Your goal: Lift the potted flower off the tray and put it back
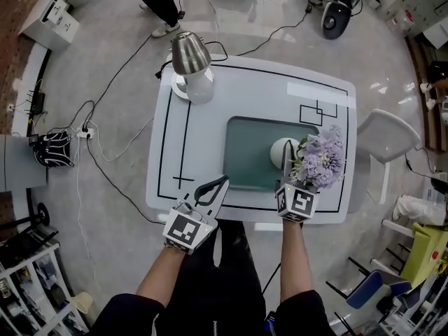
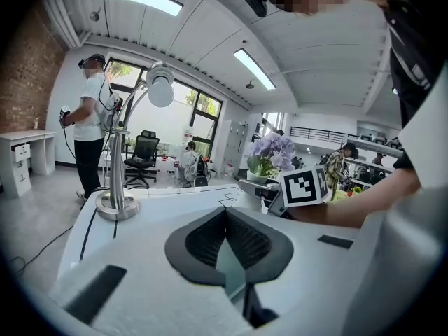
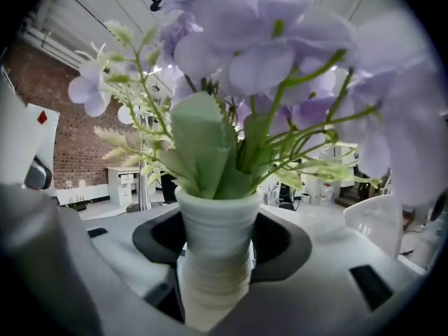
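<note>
- The white table (image 1: 245,89) has rounded corners and black marked lines. Bare tabletop runs left of the teal tray (image 1: 245,152) up to the lamp (image 1: 190,65) at the far left corner.
- The potted flower (image 1: 320,161) is at the tray's right end, near the table's right edge — a white chair (image 1: 385,135) stands just beyond.
- The right gripper (image 1: 290,165) has its jaws wide, clasping the ribbed, matt white pot (image 3: 213,236) at its sides.
- The left gripper (image 1: 221,182) is at the table's front edge, with its curved black pads (image 2: 199,240) tip to tip and nothing between them.
- Only the left gripper view shows the lamp's chrome stem and bulb — and a standing person (image 2: 89,117).
</note>
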### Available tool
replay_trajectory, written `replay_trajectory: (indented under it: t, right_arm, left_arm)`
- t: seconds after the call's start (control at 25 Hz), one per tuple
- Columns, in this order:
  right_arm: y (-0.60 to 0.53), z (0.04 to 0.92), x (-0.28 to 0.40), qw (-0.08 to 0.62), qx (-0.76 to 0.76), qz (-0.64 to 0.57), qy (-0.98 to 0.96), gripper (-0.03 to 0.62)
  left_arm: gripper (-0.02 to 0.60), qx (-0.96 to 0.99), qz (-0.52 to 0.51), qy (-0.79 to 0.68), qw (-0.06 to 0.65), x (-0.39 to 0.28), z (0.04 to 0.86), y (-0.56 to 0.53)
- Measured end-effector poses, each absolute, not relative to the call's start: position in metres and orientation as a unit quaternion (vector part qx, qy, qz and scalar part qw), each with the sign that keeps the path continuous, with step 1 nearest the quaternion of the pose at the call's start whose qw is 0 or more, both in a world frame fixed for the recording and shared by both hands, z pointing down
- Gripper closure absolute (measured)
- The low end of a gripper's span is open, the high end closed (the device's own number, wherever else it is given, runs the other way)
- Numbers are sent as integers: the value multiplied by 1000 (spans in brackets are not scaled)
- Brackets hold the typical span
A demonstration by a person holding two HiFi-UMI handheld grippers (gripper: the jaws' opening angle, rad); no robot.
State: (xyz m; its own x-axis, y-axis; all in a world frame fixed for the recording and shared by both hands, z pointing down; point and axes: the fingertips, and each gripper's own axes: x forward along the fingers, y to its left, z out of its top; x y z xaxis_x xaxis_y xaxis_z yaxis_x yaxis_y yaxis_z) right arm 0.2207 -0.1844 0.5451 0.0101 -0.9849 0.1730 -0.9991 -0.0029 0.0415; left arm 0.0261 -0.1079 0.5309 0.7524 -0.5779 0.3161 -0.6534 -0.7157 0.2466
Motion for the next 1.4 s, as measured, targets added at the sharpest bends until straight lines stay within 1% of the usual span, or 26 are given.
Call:
replay_trajectory:
  t: [0.04, 0.6, 0.88, 1.12, 1.24, 1.4]
  right_arm:
    - [-185, 545, 220, 77, 705, 47, -703, 349]
    - [-181, 535, 216, 69, 704, 52, -705, 355]
    - [-178, 484, 217, 53, 703, 41, -708, 355]
    - [-169, 430, 219, 45, 702, 35, -710, 355]
    - [-160, 412, 220, 41, 705, 30, -708, 355]
    - [-149, 400, 224, 46, 705, 25, -707, 355]
  left_arm:
    - [574, 920, 110, -335, 174, 25, 531, -108]
    - [575, 926, 101, -324, 168, 29, 525, -117]
    - [575, 931, 100, -322, 136, 33, 510, -126]
    - [575, 934, 90, -323, 126, 40, 490, -131]
    - [575, 936, 82, -319, 128, 43, 479, -132]
    - [575, 941, 67, -315, 105, 46, 465, -135]
